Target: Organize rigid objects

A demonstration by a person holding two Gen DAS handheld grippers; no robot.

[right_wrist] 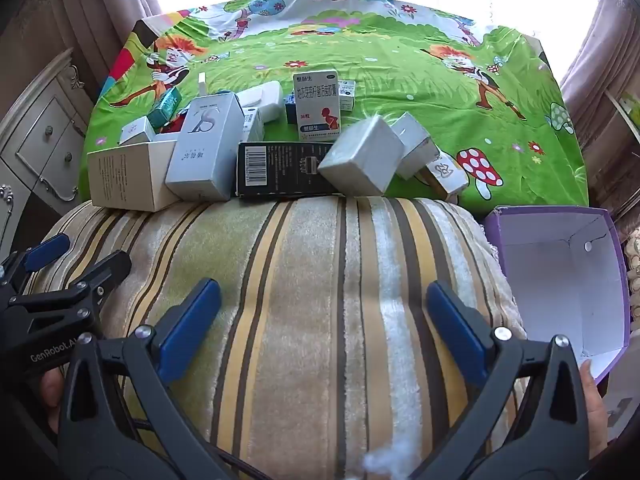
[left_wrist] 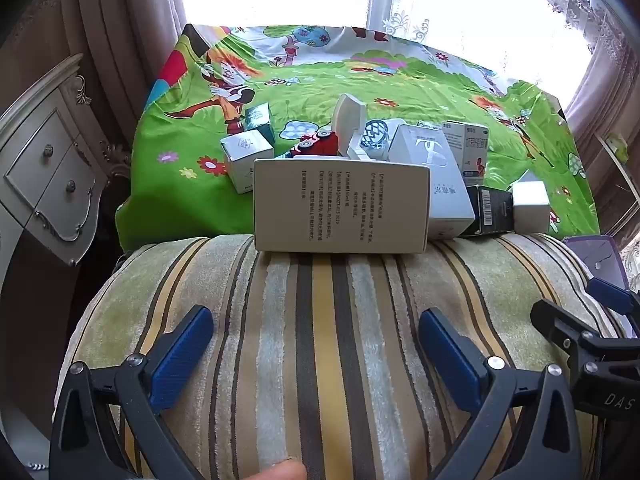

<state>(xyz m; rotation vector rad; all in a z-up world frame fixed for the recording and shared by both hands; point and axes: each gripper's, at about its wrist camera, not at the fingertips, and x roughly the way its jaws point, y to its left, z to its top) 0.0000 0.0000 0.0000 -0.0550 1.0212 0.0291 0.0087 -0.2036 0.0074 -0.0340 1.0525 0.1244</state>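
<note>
standing wide apart with nothing between them, the jaws of the left gripper [left_wrist: 316, 344] and the right gripper [right_wrist: 324, 320] hover over the striped cushion [right_wrist: 320, 260]. ahead of the left fingers lies the large white box [left_wrist: 340, 208]; ahead of the right fingers, the black barcode box [right_wrist: 280, 170] and a grey box [right_wrist: 360, 160], touching. beyond them, the medicine carton [right_wrist: 318, 104] stands upright. beside the right finger sits the open purple box [right_wrist: 560, 272], empty. judgement: these cartons look light, stiff and crushable; grip across the narrow faces, gently.
</note>
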